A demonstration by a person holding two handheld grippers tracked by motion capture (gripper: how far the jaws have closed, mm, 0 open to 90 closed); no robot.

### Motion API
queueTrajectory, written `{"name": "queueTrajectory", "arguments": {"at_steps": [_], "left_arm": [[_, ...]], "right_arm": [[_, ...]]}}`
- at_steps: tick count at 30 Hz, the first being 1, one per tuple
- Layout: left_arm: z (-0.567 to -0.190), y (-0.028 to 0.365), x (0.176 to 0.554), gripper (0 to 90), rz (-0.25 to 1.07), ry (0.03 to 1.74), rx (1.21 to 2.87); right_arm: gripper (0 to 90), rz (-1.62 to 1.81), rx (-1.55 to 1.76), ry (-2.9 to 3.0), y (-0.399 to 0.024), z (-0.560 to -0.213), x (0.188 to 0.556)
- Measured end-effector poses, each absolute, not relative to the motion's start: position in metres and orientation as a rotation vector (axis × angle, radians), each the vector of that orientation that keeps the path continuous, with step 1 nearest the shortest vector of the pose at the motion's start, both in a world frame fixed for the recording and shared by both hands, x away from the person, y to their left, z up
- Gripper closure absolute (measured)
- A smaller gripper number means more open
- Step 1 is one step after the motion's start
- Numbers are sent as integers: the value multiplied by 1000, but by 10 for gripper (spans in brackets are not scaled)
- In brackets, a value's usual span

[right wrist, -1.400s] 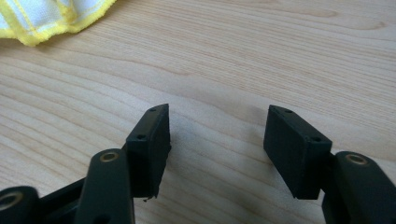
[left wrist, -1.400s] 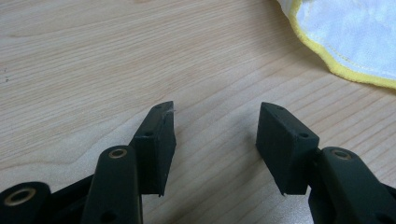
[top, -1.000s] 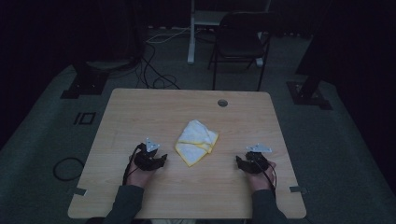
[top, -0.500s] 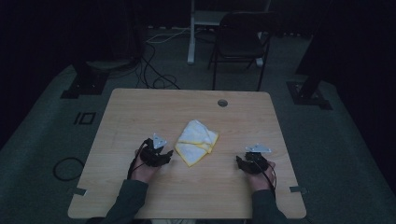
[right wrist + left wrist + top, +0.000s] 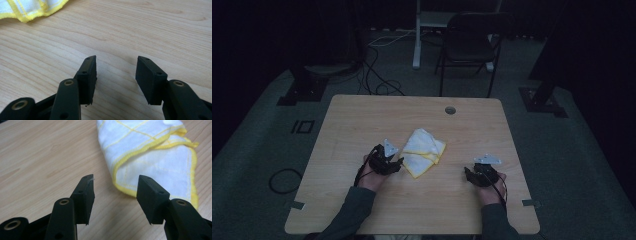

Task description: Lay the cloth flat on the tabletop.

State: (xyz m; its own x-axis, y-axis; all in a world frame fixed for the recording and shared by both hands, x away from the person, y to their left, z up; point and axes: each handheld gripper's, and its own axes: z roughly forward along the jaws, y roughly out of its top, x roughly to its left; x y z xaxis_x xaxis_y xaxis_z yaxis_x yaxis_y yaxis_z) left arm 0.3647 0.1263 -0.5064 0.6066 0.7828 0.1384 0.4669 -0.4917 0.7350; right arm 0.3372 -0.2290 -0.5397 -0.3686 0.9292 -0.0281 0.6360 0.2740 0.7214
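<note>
Two grippers sit low in the high view, one on each side of a folded cloth (image 5: 423,152) on the wooden table (image 5: 362,120). The left gripper (image 5: 396,163), just left of centre in that frame, has its jaws spread apart with nothing between them; its tips are just beside the cloth's lower left edge and I cannot tell whether they touch it. In the left gripper view the two black jaws rise from the bottom edge with bare table showing in the gap, and the cloth (image 5: 155,157) fills the upper right of the frame, its yellow-hemmed corner lying just beyond the right-hand jaw.

The right gripper (image 5: 469,175) sits at lower right of the high view, apart from the cloth. Its jaws have just been closing a little, yet they are parted and grasp nothing; in the right gripper view only wood grain shows between them, and a yellow-edged bit of the cloth (image 5: 30,8) lies in the upper left corner.

The cloth is white with thin yellow lines and a yellow border, folded over itself near the table's middle. Beyond the table, at the top of the high view, a dark chair (image 5: 469,45) stands on the floor.
</note>
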Motion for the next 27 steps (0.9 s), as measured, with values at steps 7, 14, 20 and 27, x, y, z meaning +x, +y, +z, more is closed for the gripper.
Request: {"name": "queueTrajectory", "arguments": {"at_steps": [7,14,20,27], "left_arm": [[-504,114,369,485,632,908,2200],[-502,99,374,486,649,852,2226],[-499,87,378,486,678,804,2255],[-498,71,385,487,674,755,2273]], "right_arm": [[514,875,1406,2094,-229,-539,337],[513,877,1407,2095,-229,-539,336],[512,877,1412,2097,-228,-540,336],[512,873,1409,2105,-229,-541,337]]}}
